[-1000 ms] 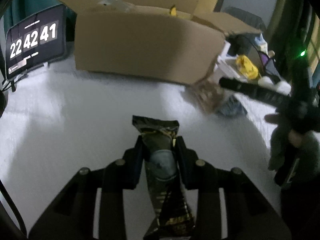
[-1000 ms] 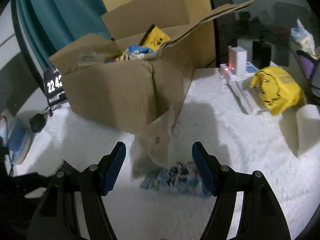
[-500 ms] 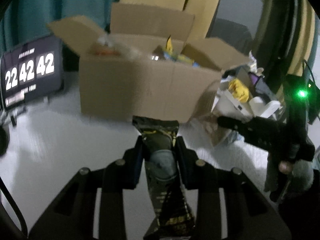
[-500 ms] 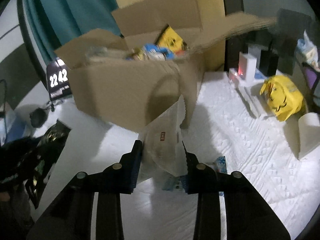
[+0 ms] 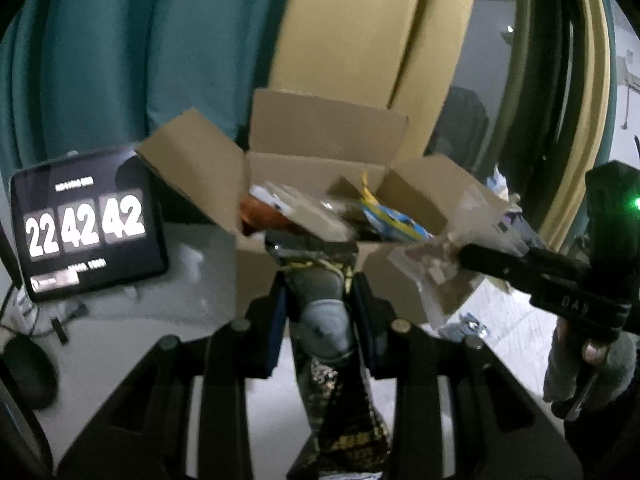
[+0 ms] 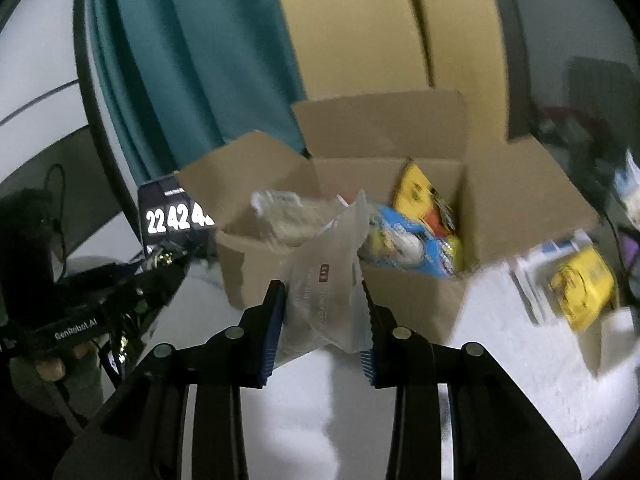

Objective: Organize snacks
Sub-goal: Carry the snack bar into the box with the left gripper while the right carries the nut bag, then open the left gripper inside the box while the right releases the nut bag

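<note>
An open cardboard box (image 5: pixel 256 268) (image 6: pixel 420 304) holding several snack packs stands on the white table. My left gripper (image 5: pixel 318 296) is shut on a dark black-and-gold snack packet (image 5: pixel 340 420), held up in front of the box's near wall. My right gripper (image 6: pixel 324 304) is shut on a clear whitish snack bag (image 6: pixel 324 280), lifted just before the box's near edge. In the left wrist view the right gripper (image 5: pixel 460 258) comes in from the right with that clear bag (image 5: pixel 436 276).
A tablet clock (image 5: pixel 86 224) (image 6: pixel 172 220) stands left of the box. A small blue snack pack (image 5: pixel 468 324) lies on the table by the box. A yellow bag (image 6: pixel 580 292) and white devices lie at the right. Teal curtain (image 5: pixel 120 60) hangs behind.
Both grippers rose toward the box top. The right gripper closed on the clear bag and lifted it off the table; the blue pack stayed. The left kept its dark packet.
</note>
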